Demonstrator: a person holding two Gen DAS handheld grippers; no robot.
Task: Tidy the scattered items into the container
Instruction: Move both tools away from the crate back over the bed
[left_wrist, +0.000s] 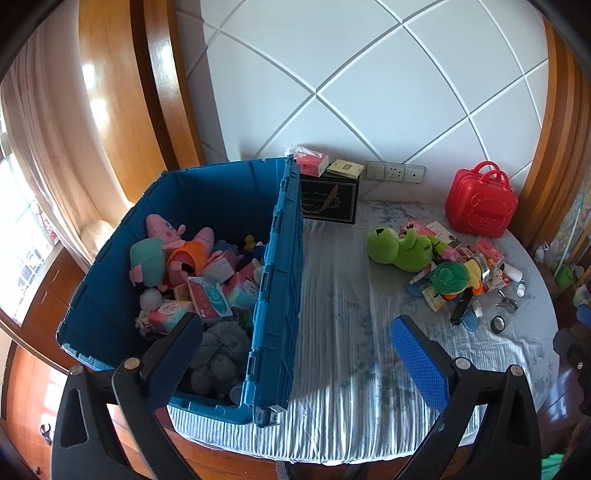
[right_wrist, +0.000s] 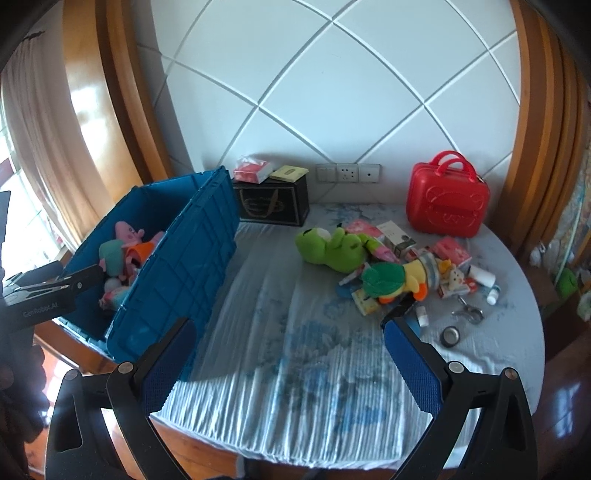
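both grippers hang above the near edge of a bed covered in a pale blue striped sheet (left_wrist: 332, 332), and both have their blue-padded fingers spread wide with nothing between them. the left gripper (left_wrist: 295, 350) sits over the near right corner of the blue storage crate (left_wrist: 221, 192), one finger above the contents and the other above bare sheet; the right gripper (right_wrist: 288, 358) is over bare sheet, the crate to its left and the pile ahead to its right. the crate stands on the left side of the bed, its hinged lid flap (left_wrist: 284, 277) up on the right side, and it already holds pink plush toys (left_wrist: 166, 229), a mint plush, tissue packs (left_wrist: 210, 295) and a grey fluffy toy. the scattered items remain on the right half of the bed, well apart from the crate: a green frog plush (right_wrist: 332, 247), a duck plush in a green hat (right_wrist: 388, 280), small boxes, bottles and a roll of tape (right_wrist: 450, 336). a red toy suitcase (right_wrist: 447, 203) stands behind them near the wall.
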